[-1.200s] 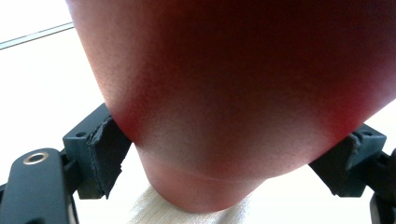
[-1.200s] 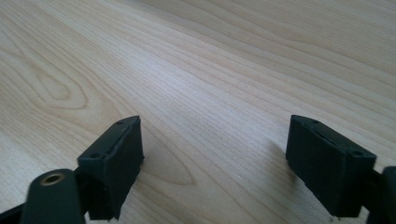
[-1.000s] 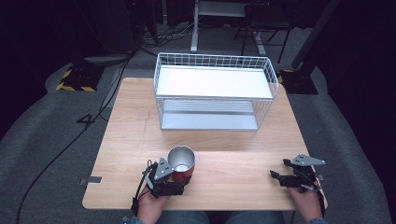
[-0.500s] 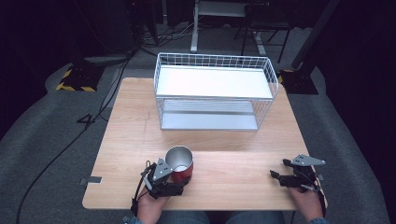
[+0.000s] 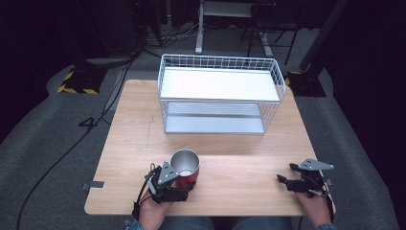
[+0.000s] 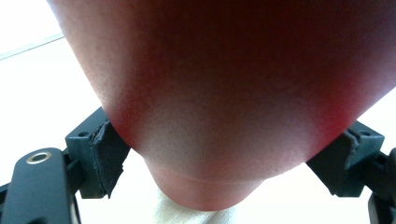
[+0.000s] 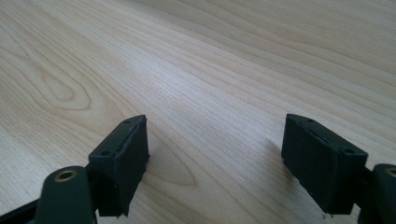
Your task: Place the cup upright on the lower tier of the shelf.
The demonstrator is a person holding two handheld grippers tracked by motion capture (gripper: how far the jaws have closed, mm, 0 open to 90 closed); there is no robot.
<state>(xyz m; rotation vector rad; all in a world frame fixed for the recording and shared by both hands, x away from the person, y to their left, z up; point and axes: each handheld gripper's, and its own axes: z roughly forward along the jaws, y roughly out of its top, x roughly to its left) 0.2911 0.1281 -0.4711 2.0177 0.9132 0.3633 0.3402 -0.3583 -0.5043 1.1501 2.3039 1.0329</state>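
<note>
A red metal cup (image 5: 186, 167) with a shiny steel inside stands upright on the wooden table (image 5: 239, 163) near its front edge, left of centre. My left gripper (image 5: 184, 180) holds the cup low on its wall from the near side. In the left gripper view the red cup wall (image 6: 224, 88) looms close and both black pads (image 6: 108, 147) press against it. My right gripper (image 5: 286, 173) rests at the front right of the table, open. Between its two jaws I see bare wood, with the right gripper (image 7: 215, 149) close to the tabletop.
A white wire rack (image 5: 220, 93) with two flat shelves stands at the back middle of the table. Dark floor, cables and stand legs surround the table. Bare wood lies between the rack and both grippers.
</note>
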